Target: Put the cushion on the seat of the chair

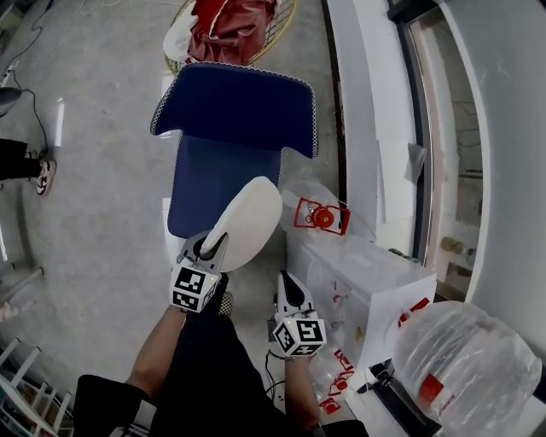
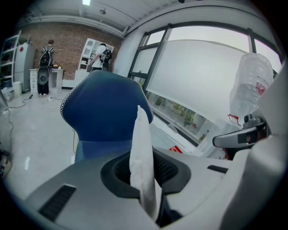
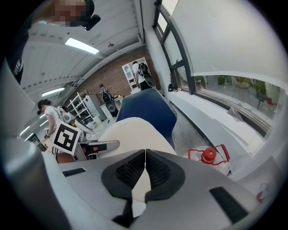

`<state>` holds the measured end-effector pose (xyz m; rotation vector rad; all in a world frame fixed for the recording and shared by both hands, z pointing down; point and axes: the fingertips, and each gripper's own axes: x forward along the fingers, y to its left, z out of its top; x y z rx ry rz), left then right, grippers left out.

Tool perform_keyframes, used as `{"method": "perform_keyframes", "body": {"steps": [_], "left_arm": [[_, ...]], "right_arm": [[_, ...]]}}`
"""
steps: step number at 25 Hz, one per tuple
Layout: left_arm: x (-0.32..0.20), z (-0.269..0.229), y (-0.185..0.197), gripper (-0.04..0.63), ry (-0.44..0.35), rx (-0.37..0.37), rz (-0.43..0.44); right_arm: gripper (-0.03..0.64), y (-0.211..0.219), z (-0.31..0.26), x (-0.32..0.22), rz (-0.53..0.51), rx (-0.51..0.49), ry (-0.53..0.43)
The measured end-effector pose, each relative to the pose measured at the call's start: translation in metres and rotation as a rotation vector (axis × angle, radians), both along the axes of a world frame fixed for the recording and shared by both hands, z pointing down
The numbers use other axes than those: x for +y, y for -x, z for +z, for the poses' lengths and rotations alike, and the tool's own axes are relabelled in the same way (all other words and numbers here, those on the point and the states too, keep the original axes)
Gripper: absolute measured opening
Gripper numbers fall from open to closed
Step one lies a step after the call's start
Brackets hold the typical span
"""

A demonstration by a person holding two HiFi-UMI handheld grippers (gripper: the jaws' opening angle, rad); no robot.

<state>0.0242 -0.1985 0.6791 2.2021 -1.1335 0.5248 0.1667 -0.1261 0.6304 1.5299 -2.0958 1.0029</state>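
Grey floor (image 1: 85, 196), brick back wall (image 2: 67, 38), big windows (image 2: 202, 81) w/ ceiling light (image 3: 81, 46) on.

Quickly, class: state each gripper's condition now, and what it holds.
Left gripper: closed on the white cushion.
Right gripper: closed, holding nothing.

Chair seat (image 1: 209, 175) partly hidden behind cushion (image 1: 252, 218), red fabric (image 1: 230, 26) cut by top edge

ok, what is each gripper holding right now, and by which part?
The left gripper is shut on the white cushion, pinching it by its near edge. The right gripper has its jaws together and holds nothing.
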Motion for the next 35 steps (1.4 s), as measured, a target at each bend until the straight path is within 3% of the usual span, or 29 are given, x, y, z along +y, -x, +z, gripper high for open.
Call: {"method": "perform_keyframes", "body": {"steps": [21,35], "left_arm": [[-0.041,0.064,0.068,0.071,0.027,-0.068,-0.123],[-0.059,0.113,0.102,0.081,0.044,-0.077,-0.158]], "right_arm": [[0.029,0.062,0.054,-0.058,-0.121,-0.032,0.034],[0.029,0.089,0.113,-0.086,-0.156,-0.019,0.045]]}}
